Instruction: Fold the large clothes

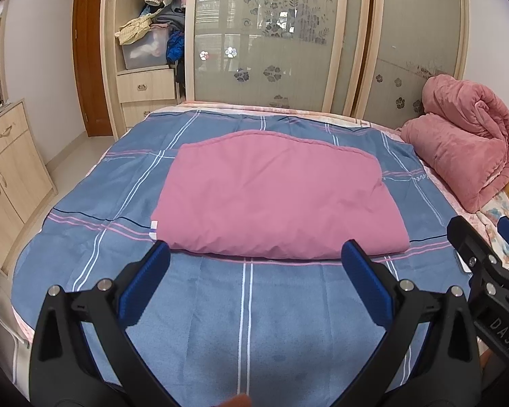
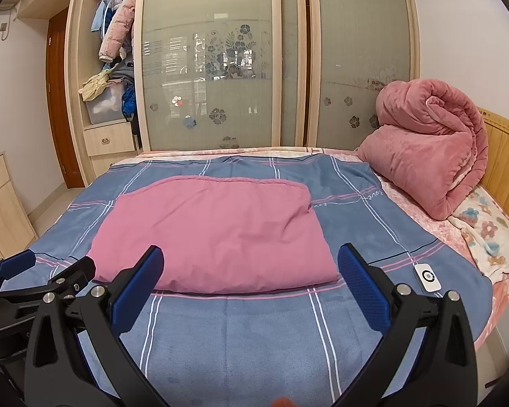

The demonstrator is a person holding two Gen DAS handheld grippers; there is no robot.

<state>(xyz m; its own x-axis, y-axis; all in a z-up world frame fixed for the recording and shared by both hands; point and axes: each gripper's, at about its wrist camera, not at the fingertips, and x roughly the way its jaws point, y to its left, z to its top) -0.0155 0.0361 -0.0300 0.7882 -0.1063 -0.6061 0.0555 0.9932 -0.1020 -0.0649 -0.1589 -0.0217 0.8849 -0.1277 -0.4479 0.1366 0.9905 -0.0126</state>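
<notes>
A pink cloth (image 1: 275,196) (image 2: 213,234) lies folded into a flat rectangle in the middle of the bed, on a blue plaid sheet (image 1: 220,322) (image 2: 237,339). My left gripper (image 1: 256,251) hovers open just short of the fold's near edge, nothing between its blue pads. My right gripper (image 2: 251,252) is open too, at the same near edge and a bit further right. Each view catches the other gripper at its side: the right one (image 1: 485,237) at the right edge, the left one (image 2: 47,268) at the lower left.
A rolled pink fleece blanket (image 1: 465,142) (image 2: 431,149) sits at the bed's right end by a wooden headboard (image 2: 505,159). A small white remote (image 2: 428,277) lies on the sheet. Wardrobe doors (image 2: 220,68) stand behind the bed; a cabinet (image 1: 6,176) is left.
</notes>
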